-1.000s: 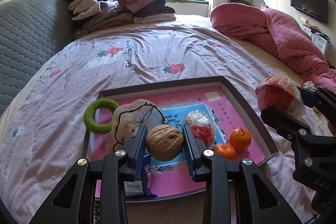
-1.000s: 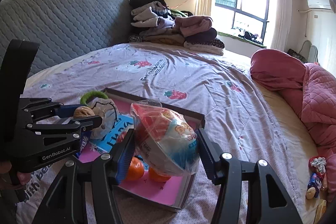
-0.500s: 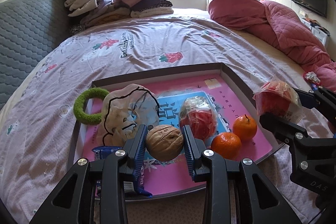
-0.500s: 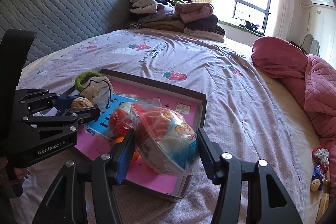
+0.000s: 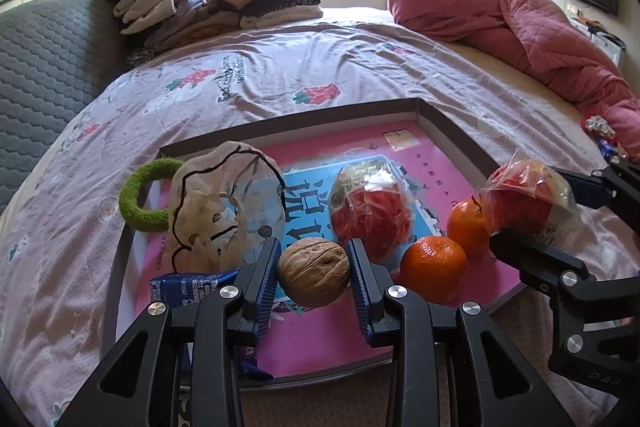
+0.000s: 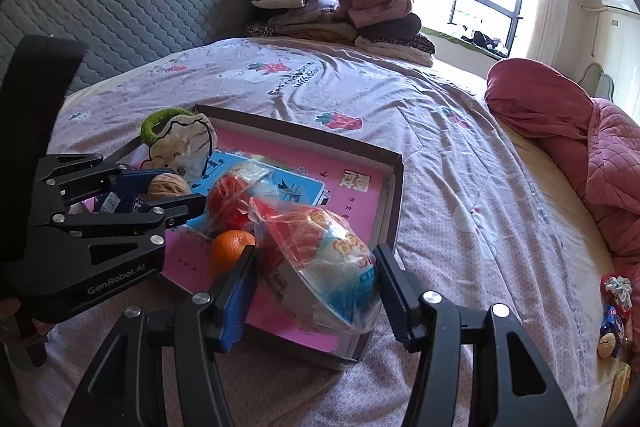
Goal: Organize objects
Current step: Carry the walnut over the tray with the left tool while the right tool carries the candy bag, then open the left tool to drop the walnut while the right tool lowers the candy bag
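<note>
My left gripper (image 5: pixel 313 277) is shut on a brown walnut (image 5: pixel 313 278) and holds it over the near part of a shallow pink-lined box (image 5: pixel 448 131) on the bed. My right gripper (image 6: pixel 316 285) is shut on a clear-wrapped red and white snack pack (image 6: pixel 320 263) over the box's near right corner (image 6: pixel 394 187); it also shows in the left wrist view (image 5: pixel 528 201). In the box lie a wrapped red pack (image 5: pixel 372 211), two oranges (image 5: pixel 434 263), a beige bag (image 5: pixel 224 211), a green ring (image 5: pixel 144 195) and a blue packet (image 5: pixel 188 287).
Folded clothes (image 5: pixel 216 3) are piled at the bed's far end by the grey headboard (image 6: pixel 120 11). A red quilt (image 5: pixel 540 31) lies on the right. Small wrapped sweets (image 6: pixel 614 307) lie on the sheet at the far right.
Both grippers have moved forward and lower toward the box, each still holding its object. The box contents now look nearer and larger.
</note>
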Available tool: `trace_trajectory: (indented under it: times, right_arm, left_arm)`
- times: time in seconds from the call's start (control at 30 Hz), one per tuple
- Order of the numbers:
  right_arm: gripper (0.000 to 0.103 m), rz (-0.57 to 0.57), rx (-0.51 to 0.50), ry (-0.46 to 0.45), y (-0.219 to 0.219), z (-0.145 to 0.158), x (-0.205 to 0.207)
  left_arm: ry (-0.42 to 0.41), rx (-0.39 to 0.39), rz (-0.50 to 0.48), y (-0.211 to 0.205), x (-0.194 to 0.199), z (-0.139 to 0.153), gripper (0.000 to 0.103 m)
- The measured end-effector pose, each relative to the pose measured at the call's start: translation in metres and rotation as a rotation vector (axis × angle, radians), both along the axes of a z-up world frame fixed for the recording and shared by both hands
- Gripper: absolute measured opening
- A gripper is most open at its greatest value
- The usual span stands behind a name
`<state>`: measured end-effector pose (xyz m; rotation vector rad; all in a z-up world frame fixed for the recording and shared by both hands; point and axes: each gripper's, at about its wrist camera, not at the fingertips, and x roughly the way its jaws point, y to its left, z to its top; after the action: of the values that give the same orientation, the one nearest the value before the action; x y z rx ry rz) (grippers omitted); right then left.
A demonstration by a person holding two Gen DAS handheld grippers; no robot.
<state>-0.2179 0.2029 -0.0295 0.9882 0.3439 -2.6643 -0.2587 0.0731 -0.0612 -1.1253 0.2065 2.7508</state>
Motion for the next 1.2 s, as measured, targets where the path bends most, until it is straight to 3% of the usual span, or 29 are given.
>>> trace_trajectory:
  times: [0.43, 0.57, 0.8, 1.2]
  right_arm:
    - [0.057, 0.007, 0.068, 0.015, -0.006, -0.010, 0.002]
    - [0.057, 0.003, 0.085, 0.007, -0.006, -0.015, 0.000]
    - [0.058, -0.008, 0.026, -0.024, 0.002, -0.012, -0.005]
    - [0.060, -0.030, -0.050, -0.043, 0.011, -0.007, -0.006]
  left_arm:
    - [-0.042, -0.020, -0.018, 0.005, -0.002, -0.015, 0.035]
    - [-0.052, -0.031, -0.008, 0.006, -0.002, -0.016, 0.043]
    - [-0.045, -0.004, -0.017, 0.001, 0.002, -0.008, 0.056]
    - [-0.053, 0.050, -0.018, -0.005, 0.001, 0.001, 0.060]
